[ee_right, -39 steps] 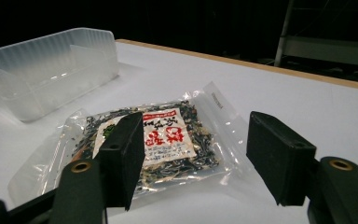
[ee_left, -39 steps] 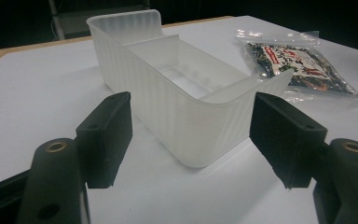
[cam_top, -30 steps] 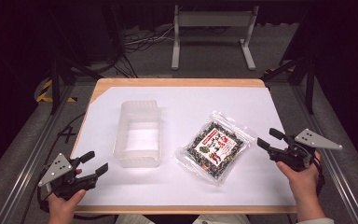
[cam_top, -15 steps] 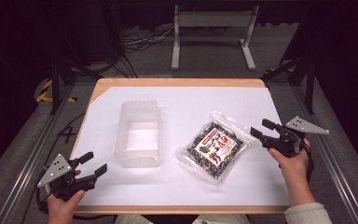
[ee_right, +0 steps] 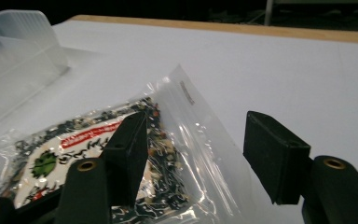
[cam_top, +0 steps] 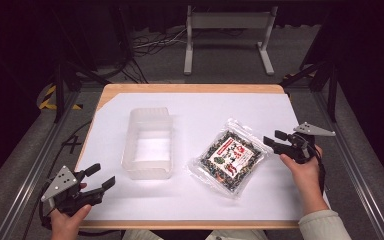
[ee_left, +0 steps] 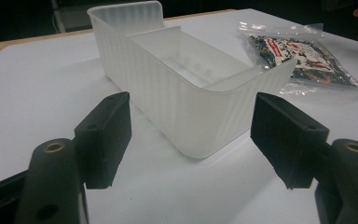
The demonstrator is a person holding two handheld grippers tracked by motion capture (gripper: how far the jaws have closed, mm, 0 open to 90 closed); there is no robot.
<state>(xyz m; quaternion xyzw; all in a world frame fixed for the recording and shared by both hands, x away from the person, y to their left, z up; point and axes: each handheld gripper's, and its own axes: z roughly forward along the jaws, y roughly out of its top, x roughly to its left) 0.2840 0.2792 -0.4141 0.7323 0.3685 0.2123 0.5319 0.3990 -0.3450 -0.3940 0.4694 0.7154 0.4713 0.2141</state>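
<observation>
A clear plastic bag (cam_top: 228, 156) with a dark mix and a red-and-green label lies flat on the white table right of centre. My right gripper (cam_top: 272, 138) is at its right edge, low over the table. In the right gripper view the bag's clear corner (ee_right: 186, 107) lies between the fingers of the right gripper (ee_right: 196, 135); the jaws have just been closing a little, but the pads stand apart from the plastic. My left gripper (cam_top: 103, 175) is open and holds nothing at the front left, facing the empty translucent container (cam_top: 130, 150). The left gripper view puts that container (ee_left: 168, 93) just beyond the left gripper (ee_left: 191, 105).
A white sheet (cam_top: 220, 107) covers the wooden table, with bare wood showing along the far edge. Metal frame rails run down both sides of the table. A grey stand (cam_top: 227, 30) and cables sit on the floor behind it.
My right gripper has moved left and slightly down to the bag's right edge, and its jaws have narrowed a little. The left gripper, bag and container have stayed put.
</observation>
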